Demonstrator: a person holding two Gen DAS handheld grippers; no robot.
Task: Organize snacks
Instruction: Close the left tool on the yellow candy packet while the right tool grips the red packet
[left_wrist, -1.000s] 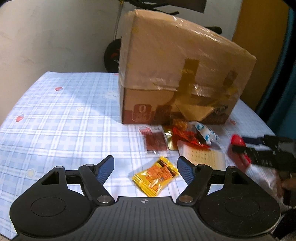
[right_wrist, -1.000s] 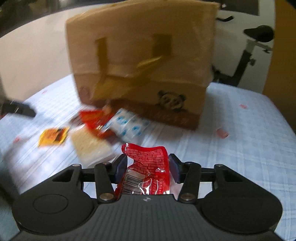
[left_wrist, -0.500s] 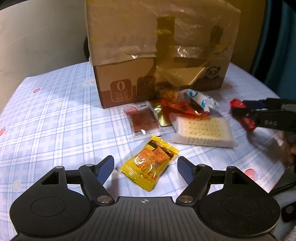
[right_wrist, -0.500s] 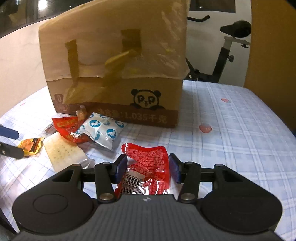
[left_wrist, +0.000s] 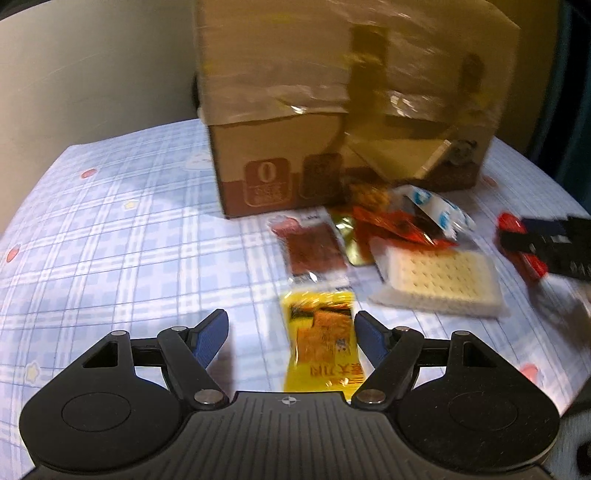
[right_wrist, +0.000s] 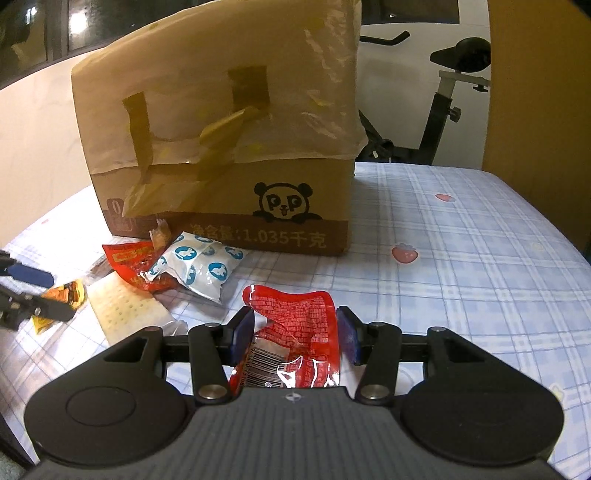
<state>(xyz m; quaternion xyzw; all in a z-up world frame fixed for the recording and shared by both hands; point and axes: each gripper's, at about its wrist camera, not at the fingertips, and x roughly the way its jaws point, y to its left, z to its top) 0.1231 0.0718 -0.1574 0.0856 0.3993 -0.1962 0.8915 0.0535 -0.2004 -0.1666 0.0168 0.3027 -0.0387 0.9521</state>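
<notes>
In the left wrist view, the left gripper (left_wrist: 290, 330) is held with its two blue fingers (left_wrist: 208, 338) wide apart. A yellow snack pack (left_wrist: 321, 343) is seen lying flat on the blue checked tablecloth (left_wrist: 110, 240), in the gap between the fingers. It is closer to the finger on the right side of the picture, and whether it is touched there cannot be told; a wide gap is left on the other side, so the pack is not squeezed. Farther away, a brown-red flat pack (left_wrist: 312, 249), a gold pack (left_wrist: 349, 240), a crumpled red wrapper (left_wrist: 395, 227), a white and blue pack (left_wrist: 437, 212) and a pale cracker pack (left_wrist: 439, 282) are gathered in front of a big cardboard box (left_wrist: 347, 110). At the right edge, the right gripper (left_wrist: 524, 243) is seen, blurred, with something red in it. In the right wrist view, the right gripper (right_wrist: 293, 334) is closed on a red snack pack (right_wrist: 291, 343), which is pinched between both blue fingers (right_wrist: 347, 339) and stands up crumpled, with its barcode toward the camera. The box (right_wrist: 221, 147) with a panda picture is seen behind, and the white and blue pack (right_wrist: 199, 269), the red wrapper (right_wrist: 133, 266) and the cracker pack (right_wrist: 122, 310) are laid before it. At the left edge the left gripper's fingertips (right_wrist: 27, 275) are seen beside the yellow pack (right_wrist: 64, 293). An exercise bike (right_wrist: 439, 107) is seen behind the table.
</notes>
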